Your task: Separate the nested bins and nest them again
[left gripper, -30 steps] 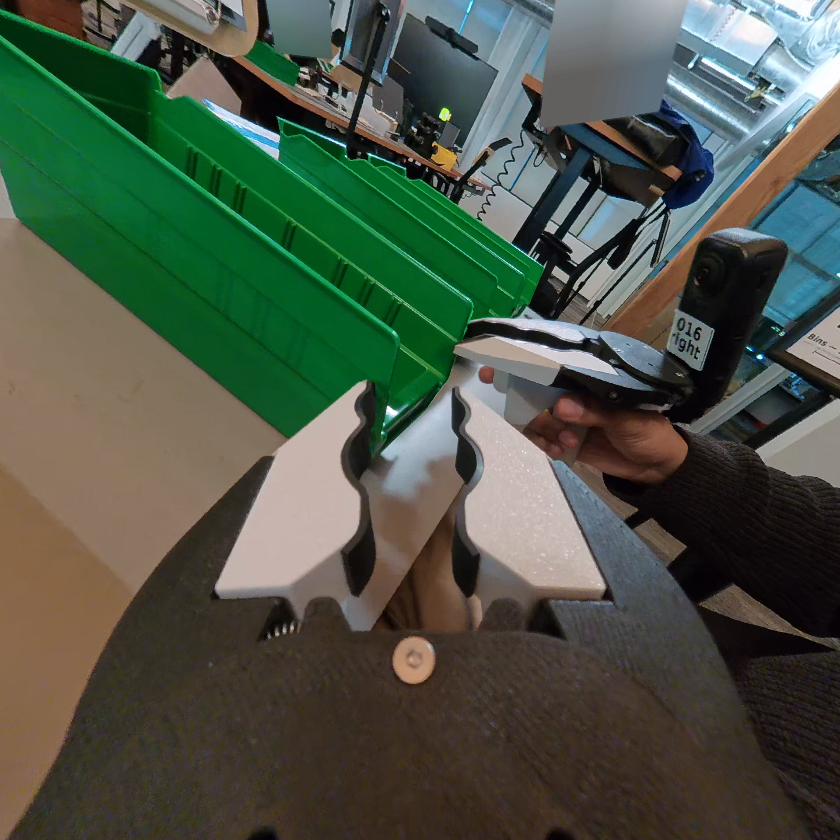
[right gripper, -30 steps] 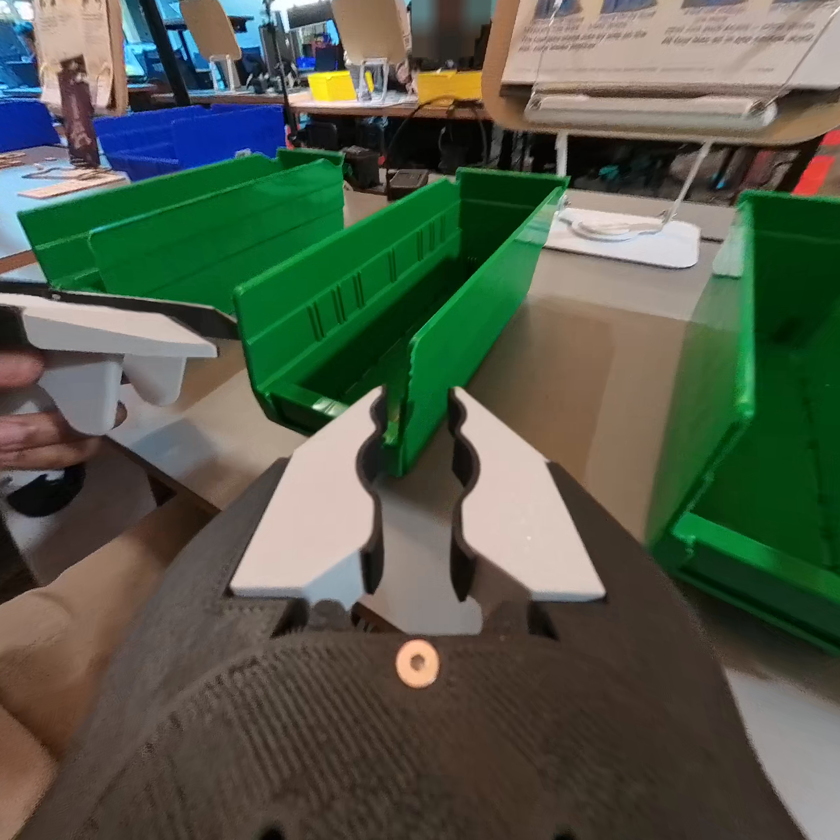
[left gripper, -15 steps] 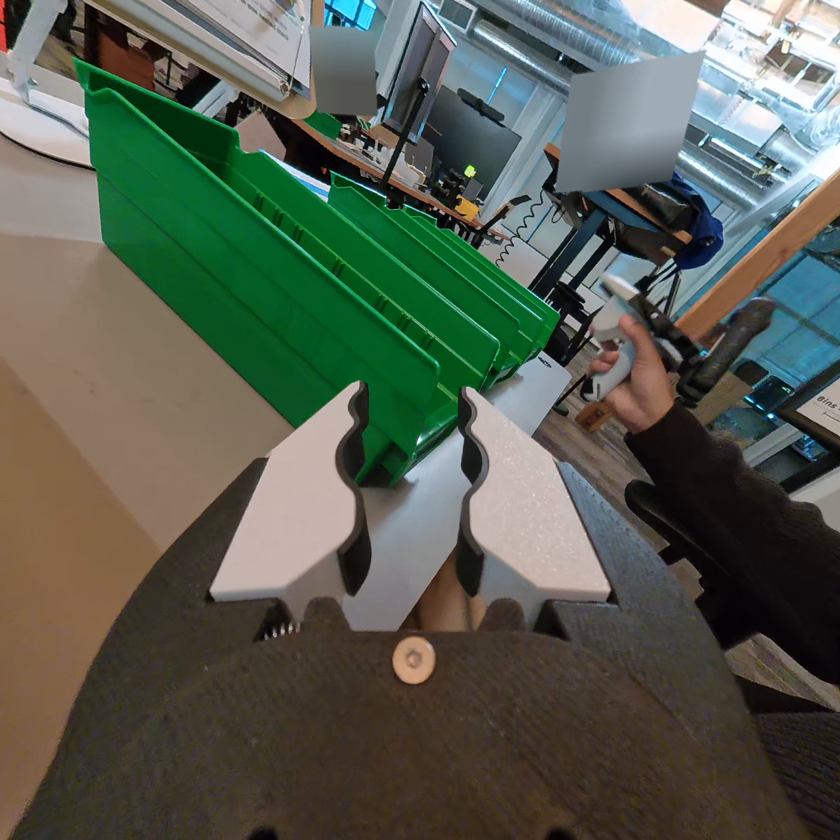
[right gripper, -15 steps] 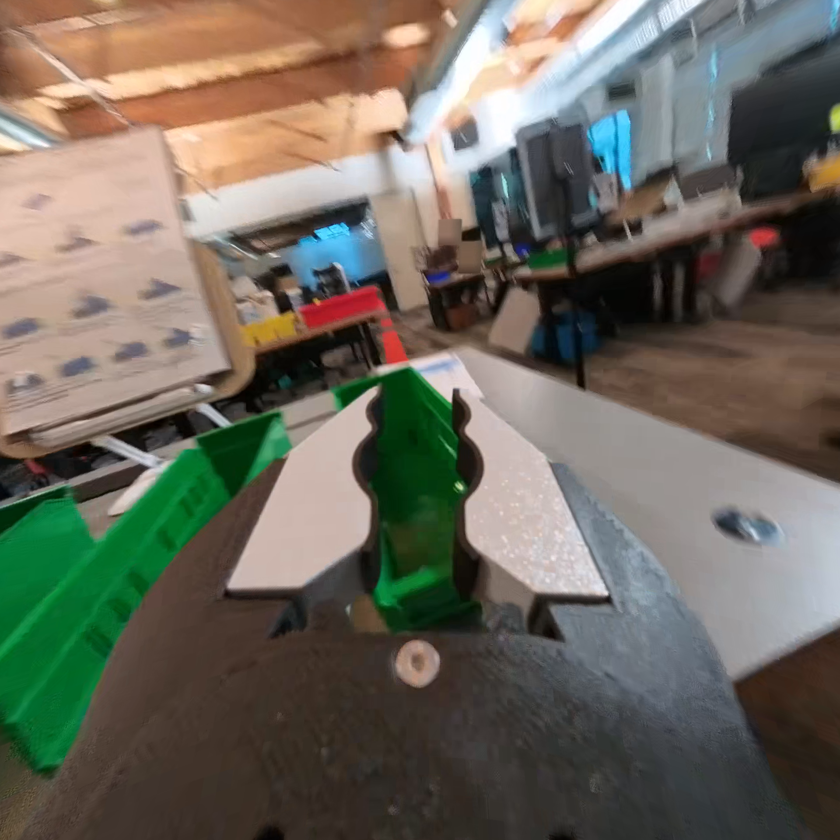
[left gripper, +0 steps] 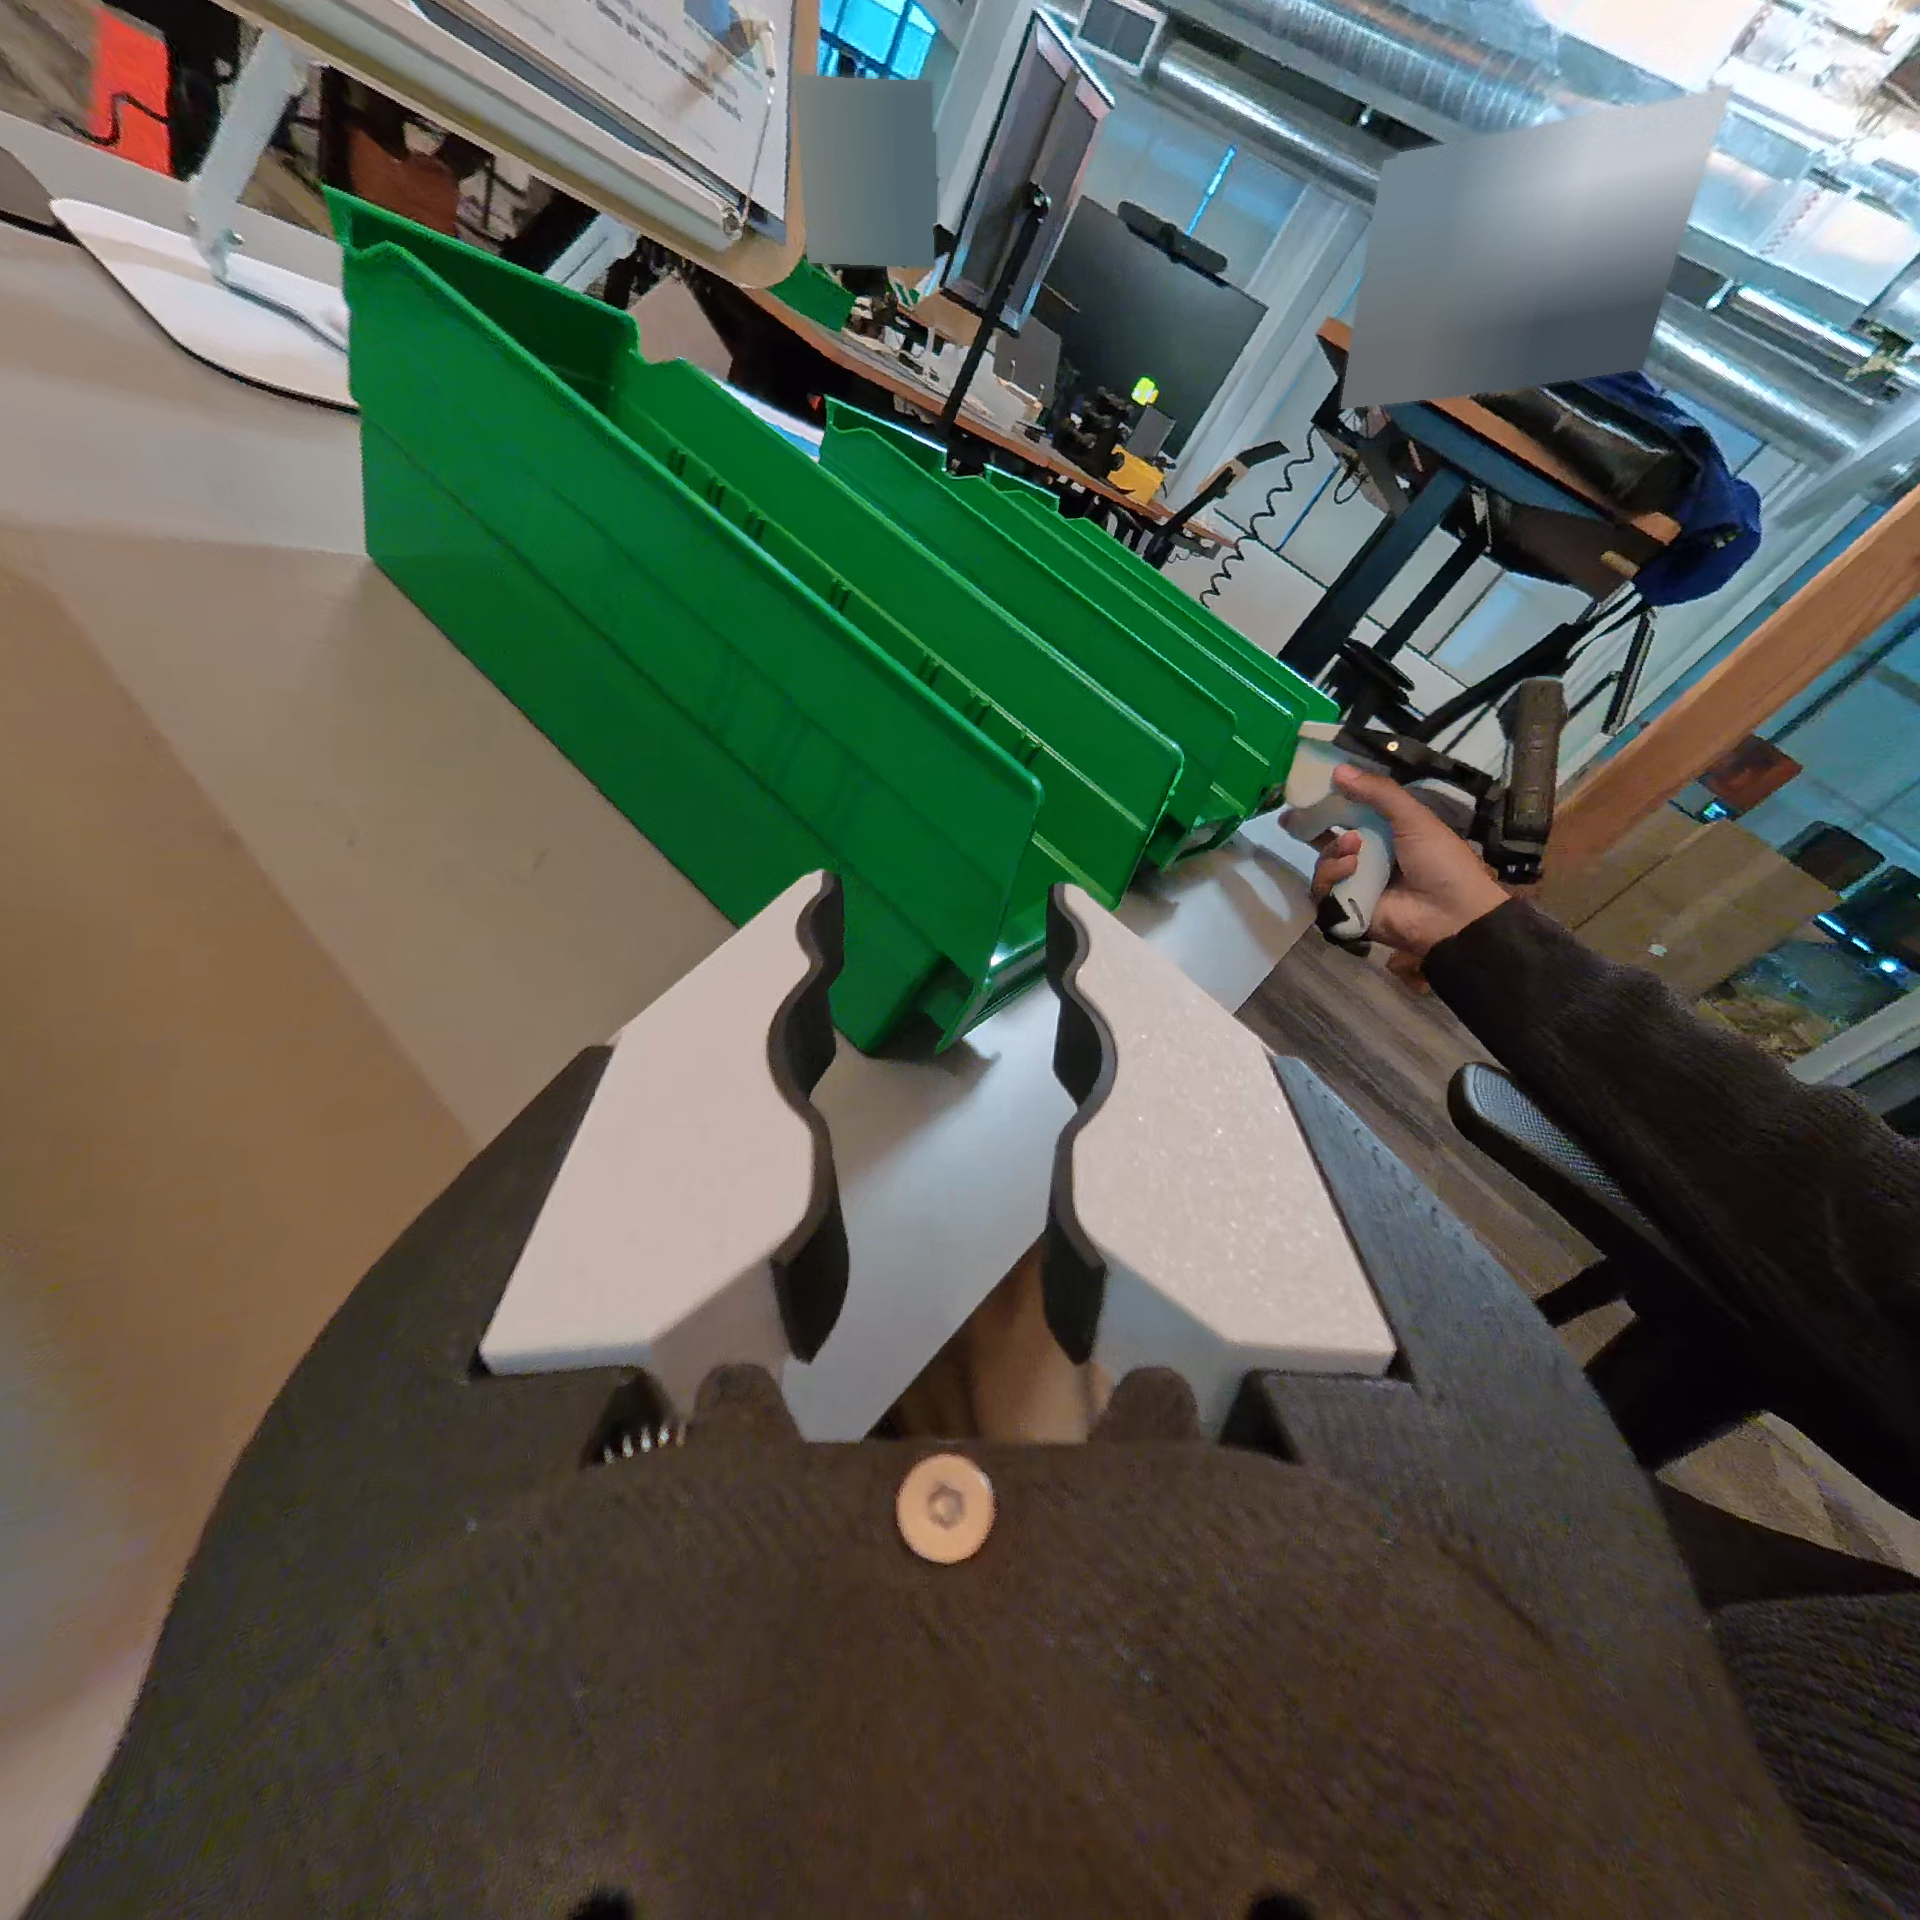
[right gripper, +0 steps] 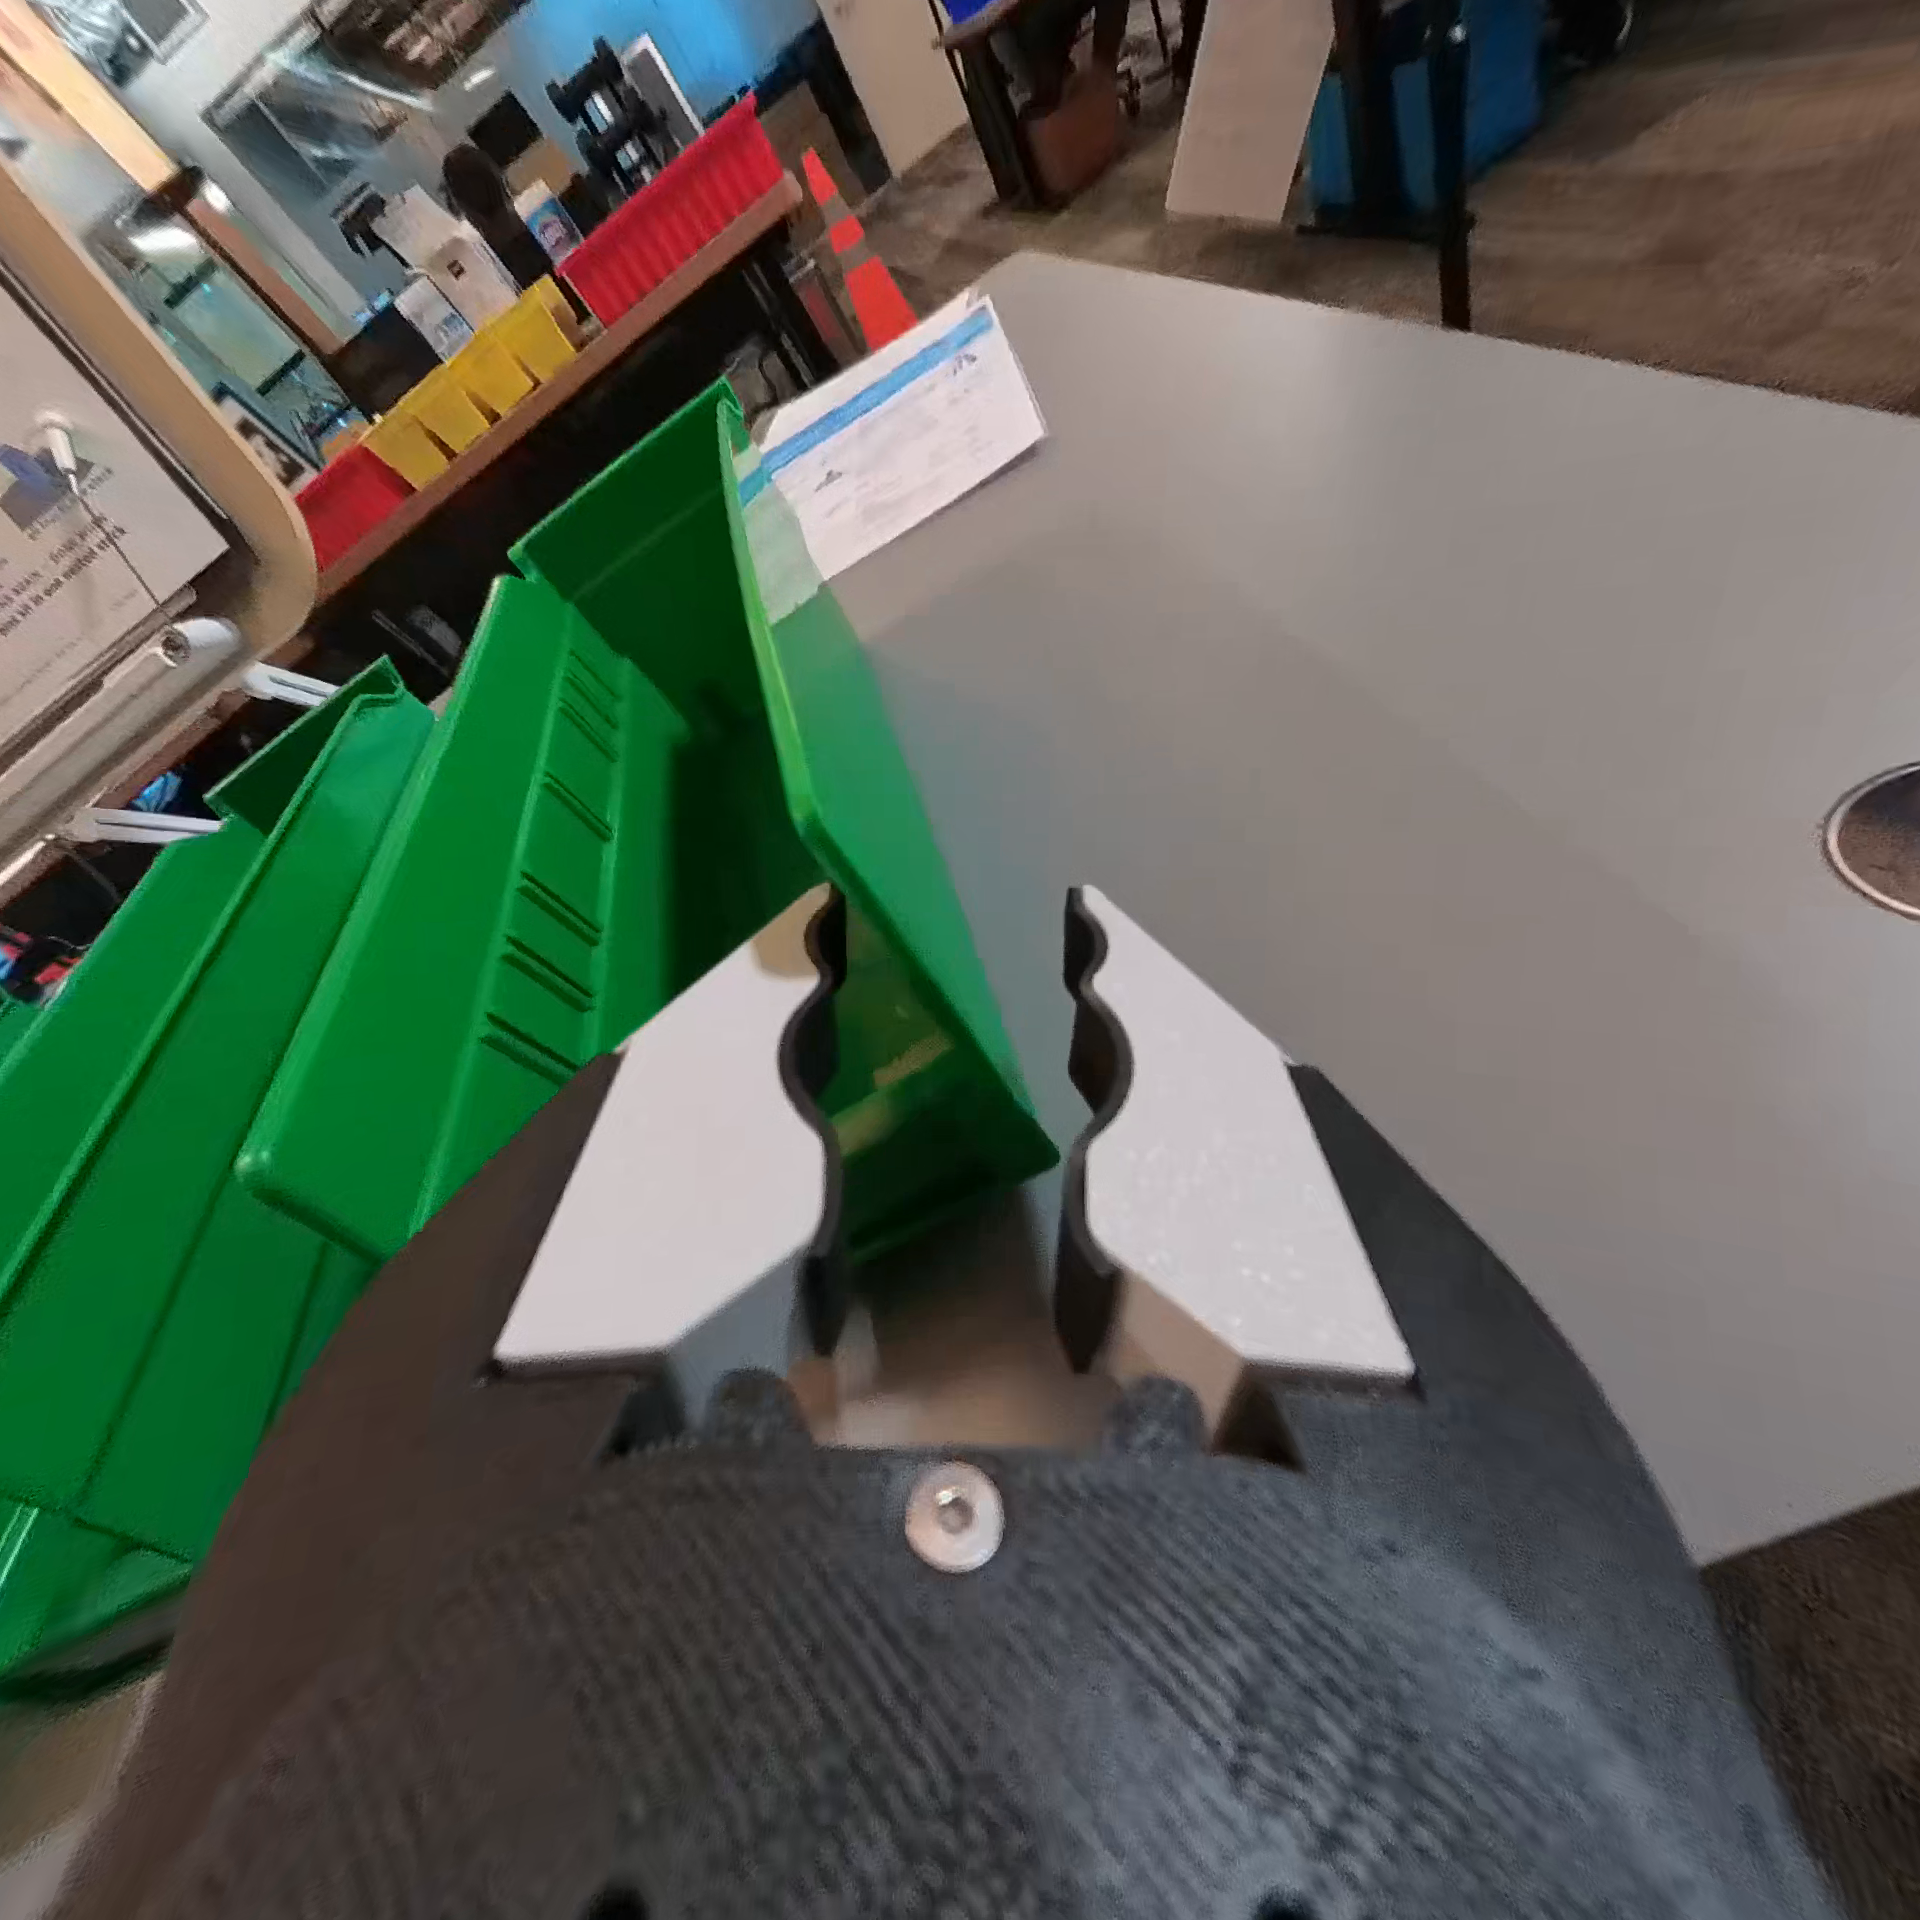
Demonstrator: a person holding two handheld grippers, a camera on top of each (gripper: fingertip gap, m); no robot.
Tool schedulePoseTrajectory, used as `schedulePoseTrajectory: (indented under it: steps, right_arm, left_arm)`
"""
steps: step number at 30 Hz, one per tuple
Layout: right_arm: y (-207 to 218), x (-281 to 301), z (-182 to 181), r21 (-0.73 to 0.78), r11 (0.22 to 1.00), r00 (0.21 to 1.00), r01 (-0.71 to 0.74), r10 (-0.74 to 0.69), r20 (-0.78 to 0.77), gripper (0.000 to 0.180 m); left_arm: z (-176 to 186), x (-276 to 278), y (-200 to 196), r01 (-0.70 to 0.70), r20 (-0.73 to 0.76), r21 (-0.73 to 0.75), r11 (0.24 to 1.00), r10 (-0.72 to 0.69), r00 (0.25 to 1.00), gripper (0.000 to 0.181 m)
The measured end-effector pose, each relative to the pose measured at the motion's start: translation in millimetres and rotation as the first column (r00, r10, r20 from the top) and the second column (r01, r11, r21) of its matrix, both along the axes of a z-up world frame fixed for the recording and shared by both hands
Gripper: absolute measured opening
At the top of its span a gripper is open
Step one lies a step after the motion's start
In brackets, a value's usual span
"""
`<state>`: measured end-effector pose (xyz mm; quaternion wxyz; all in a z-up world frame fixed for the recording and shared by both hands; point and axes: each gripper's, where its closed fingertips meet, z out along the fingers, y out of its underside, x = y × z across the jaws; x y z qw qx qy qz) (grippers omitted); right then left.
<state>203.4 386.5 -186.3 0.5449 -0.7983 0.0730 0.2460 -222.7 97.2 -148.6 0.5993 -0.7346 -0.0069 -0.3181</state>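
Note:
Several long green bins stand side by side on the grey table [left gripper: 260, 831]. In the left wrist view the nearest bin [left gripper: 644, 644] shows a doubled back wall, with more bins [left gripper: 1122, 623] beyond it. My left gripper [left gripper: 940, 899] is open and empty, and the nearest bin's front corner shows between its fingertips. My right gripper [right gripper: 951, 904] is open, with the right side wall [right gripper: 831, 790] of the rightmost bin [right gripper: 644, 727] between its jaws. It also shows in the left wrist view [left gripper: 1311, 740], held by a hand at the farthest bin's front end.
A white document stand [left gripper: 239, 260] stands behind the bins. A printed sheet [right gripper: 904, 447] lies on the table past the rightmost bin. A round cable hole [right gripper: 1881, 831] is at the table's right. The table edge [right gripper: 1818, 1507] and a chair [left gripper: 1538, 1143] are close by.
My right gripper swung away from the middle bin to the rightmost bin and now straddles its right wall. My left gripper drew back from the nearest bin's front end.

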Motion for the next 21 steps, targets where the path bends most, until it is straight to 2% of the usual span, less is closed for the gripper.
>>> schedulePoseTrajectory:
  steps: [5,10,13,15,21]
  right_arm:
    - [3.4,-0.8,-1.0,-0.025,1.000,1.000,-0.014,0.013,-0.012,0.018]
    - [2.2,-7.2,5.7,-0.003,0.999,0.999,-0.036,0.036,0.027,0.007]
    - [-0.5,-5.7,28.2,0.047,0.999,1.000,-0.010,0.011,-0.028,0.002]
    - [-3.0,3.5,38.5,0.086,0.996,0.999,0.037,-0.036,-0.005,0.000]
    - [-33.5,3.1,101.4,0.319,0.946,0.998,0.057,-0.061,0.003,0.000]
  left_arm:
    - [1.0,-5.6,-5.1,-0.029,-0.009,0.007,1.000,0.029,1.000,0.036]
    - [-1.4,-3.3,-3.7,-0.021,-0.013,-0.002,1.000,0.021,1.000,0.036]
    - [-1.4,-0.9,-2.5,-0.016,-0.016,-0.002,1.000,0.016,1.000,0.036]
    - [-1.0,-0.1,-1.8,-0.018,-0.029,0.004,1.000,0.018,0.999,0.036]
    - [16.7,-6.0,1.6,-0.103,-0.117,0.111,0.989,0.116,0.986,0.034]
